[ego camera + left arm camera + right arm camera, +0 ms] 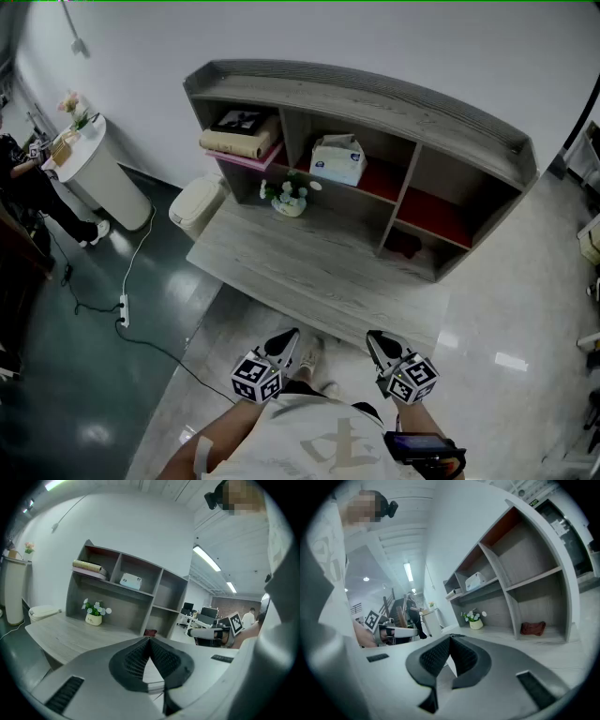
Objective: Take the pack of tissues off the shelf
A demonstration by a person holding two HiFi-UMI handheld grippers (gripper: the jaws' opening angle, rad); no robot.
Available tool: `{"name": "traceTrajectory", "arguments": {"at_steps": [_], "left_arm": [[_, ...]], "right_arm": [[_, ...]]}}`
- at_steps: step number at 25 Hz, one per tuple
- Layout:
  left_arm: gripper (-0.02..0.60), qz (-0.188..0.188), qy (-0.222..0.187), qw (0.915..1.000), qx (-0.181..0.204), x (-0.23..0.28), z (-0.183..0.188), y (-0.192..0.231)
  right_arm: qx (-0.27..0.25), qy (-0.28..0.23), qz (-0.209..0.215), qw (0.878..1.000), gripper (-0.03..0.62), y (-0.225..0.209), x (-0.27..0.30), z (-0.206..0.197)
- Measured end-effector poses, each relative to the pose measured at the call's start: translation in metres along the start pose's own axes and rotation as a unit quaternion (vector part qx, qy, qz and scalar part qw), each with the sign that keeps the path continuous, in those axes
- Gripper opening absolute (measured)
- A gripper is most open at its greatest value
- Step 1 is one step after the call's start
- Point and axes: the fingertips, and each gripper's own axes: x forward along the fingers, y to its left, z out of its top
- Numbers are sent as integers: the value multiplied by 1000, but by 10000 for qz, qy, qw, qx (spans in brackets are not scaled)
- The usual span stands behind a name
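Note:
The pack of tissues [337, 157] is a white and blue box on the middle upper shelf of the grey shelf unit [375, 103]; it also shows in the left gripper view as the tissue pack [130, 580] and in the right gripper view as the tissue pack [475, 581]. My left gripper [291, 337] and right gripper [372, 337] hang low near my body, well short of the desk [309, 272]. Both are shut with nothing between the jaws. The left gripper [150, 640] points toward the shelf from the left, the right gripper [450, 639] from the right.
A rolled item and a pink board [242, 145] lie in the upper left compartment. A small flower pot [290, 196] stands on the desk under the tissues. A dark red cloth [405, 244] lies in the lower right compartment. A white bin [195, 206] and a white round stand [103, 173] are at the left.

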Motion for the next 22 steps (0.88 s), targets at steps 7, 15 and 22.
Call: {"name": "traceTrajectory", "arguments": {"at_steps": [7, 15, 22], "left_arm": [[12, -39, -15, 10000, 81, -3, -1, -14], [12, -69, -20, 9998, 164, -4, 2, -20], [12, -80, 2, 9999, 137, -2, 0, -22]], "right_arm": [[-44, -32, 52, 10000, 3, 8, -7, 0], [41, -157, -13, 9999, 5, 5, -11, 2], [98, -98, -65, 9999, 5, 2, -12, -3]]}}
